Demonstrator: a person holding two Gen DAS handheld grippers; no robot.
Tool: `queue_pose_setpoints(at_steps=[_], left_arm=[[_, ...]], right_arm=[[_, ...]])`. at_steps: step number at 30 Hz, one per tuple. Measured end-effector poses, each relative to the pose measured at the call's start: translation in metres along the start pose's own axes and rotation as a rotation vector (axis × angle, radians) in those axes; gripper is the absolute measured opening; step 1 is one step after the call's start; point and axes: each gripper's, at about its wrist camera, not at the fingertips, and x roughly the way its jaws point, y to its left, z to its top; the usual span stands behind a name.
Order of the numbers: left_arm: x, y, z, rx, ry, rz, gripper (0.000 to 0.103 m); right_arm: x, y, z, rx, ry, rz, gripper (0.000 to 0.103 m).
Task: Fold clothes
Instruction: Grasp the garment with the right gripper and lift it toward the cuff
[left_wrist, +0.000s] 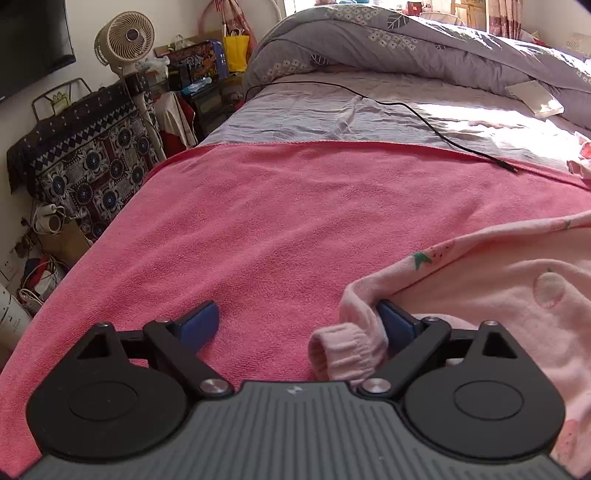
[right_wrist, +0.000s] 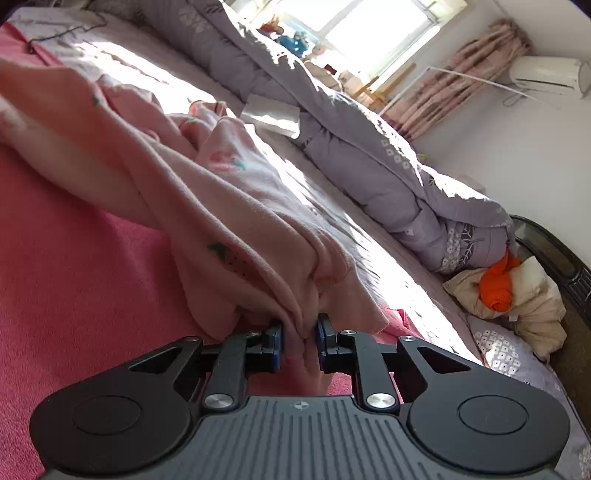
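Closest to the lens, the left gripper (left_wrist: 299, 325) is seen with jaws spread fully wide, nothing clamped; a ribbed cuff (left_wrist: 343, 350) lies loose between them, against the right-hand finger. Beyond and beneath it, the bed (left_wrist: 332, 107) is covered by a pink towel (left_wrist: 240, 221). To its right, the pale pink garment (left_wrist: 498, 295) is heaped. The right gripper (right_wrist: 299, 339) is nearly closed, a bunched fold of that garment pinched between its pads. Soft, light, limp cloth is judged; hems and cuffs would give the surest hold.
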Motion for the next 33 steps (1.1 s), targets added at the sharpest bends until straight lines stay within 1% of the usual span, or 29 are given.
queue_pose_setpoints(at_steps=[2, 4, 5, 9, 12, 16, 17, 19, 20, 22, 23, 25, 27, 28, 30, 31, 32, 33], left_arm=[[0.002, 0.002, -0.002, -0.015, -0.008, -0.004, 0.103], [0.004, 0.007, -0.003, -0.038, -0.011, -0.02, 0.103], [0.004, 0.01, -0.003, -0.056, -0.008, -0.034, 0.103], [0.002, 0.007, -0.004, -0.037, -0.019, -0.02, 0.103], [0.003, 0.011, -0.004, -0.056, -0.016, -0.037, 0.103], [0.003, 0.011, -0.004, -0.054, -0.018, -0.036, 0.103], [0.003, 0.011, -0.004, -0.056, -0.018, -0.037, 0.103], [0.003, 0.011, -0.004, -0.057, -0.018, -0.038, 0.103], [0.003, 0.011, -0.004, -0.057, -0.018, -0.038, 0.103], [0.002, 0.011, -0.004, -0.059, -0.017, -0.04, 0.103], [0.002, 0.011, -0.004, -0.061, -0.017, -0.043, 0.103], [0.003, 0.012, -0.004, -0.068, -0.017, -0.05, 0.103], [0.003, 0.012, -0.005, -0.069, -0.019, -0.051, 0.103], [0.003, 0.012, -0.005, -0.067, -0.021, -0.05, 0.103], [0.002, 0.011, -0.005, -0.063, -0.024, -0.046, 0.103], [0.002, 0.011, -0.005, -0.063, -0.026, -0.046, 0.103], [0.002, 0.011, -0.006, -0.064, -0.027, -0.046, 0.103], [0.002, 0.012, -0.006, -0.065, -0.028, -0.047, 0.103]], right_arm=[[-0.011, -0.018, 0.006, 0.069, -0.048, -0.025, 0.019], [-0.032, -0.04, 0.016, 0.1, -0.089, -0.019, 0.019], [-0.047, -0.05, 0.019, 0.113, -0.112, -0.015, 0.019], [-0.113, -0.087, 0.03, 0.147, -0.207, 0.004, 0.022], [-0.148, -0.105, 0.026, 0.152, -0.229, 0.016, 0.025], [-0.175, -0.119, 0.014, 0.178, -0.234, 0.018, 0.025], [-0.18, -0.121, 0.01, 0.19, -0.239, 0.019, 0.027], [-0.176, -0.123, 0.003, 0.185, -0.223, -0.018, 0.038], [-0.166, -0.123, -0.003, 0.17, -0.181, -0.032, 0.048], [-0.144, -0.117, -0.015, 0.113, -0.038, 0.052, 0.049], [-0.141, -0.111, -0.026, 0.085, 0.005, 0.09, 0.049], [-0.135, -0.097, -0.047, 0.029, 0.09, 0.166, 0.054], [-0.15, -0.099, -0.054, 0.046, 0.051, 0.179, 0.075], [-0.156, -0.105, -0.053, 0.076, 0.028, 0.185, 0.079], [-0.165, -0.129, -0.038, 0.206, -0.052, 0.198, 0.096], [-0.162, -0.148, -0.025, 0.313, -0.095, 0.229, 0.099], [-0.151, -0.155, -0.01, 0.384, -0.101, 0.281, 0.103], [-0.14, -0.162, 0.004, 0.454, -0.106, 0.333, 0.103]])
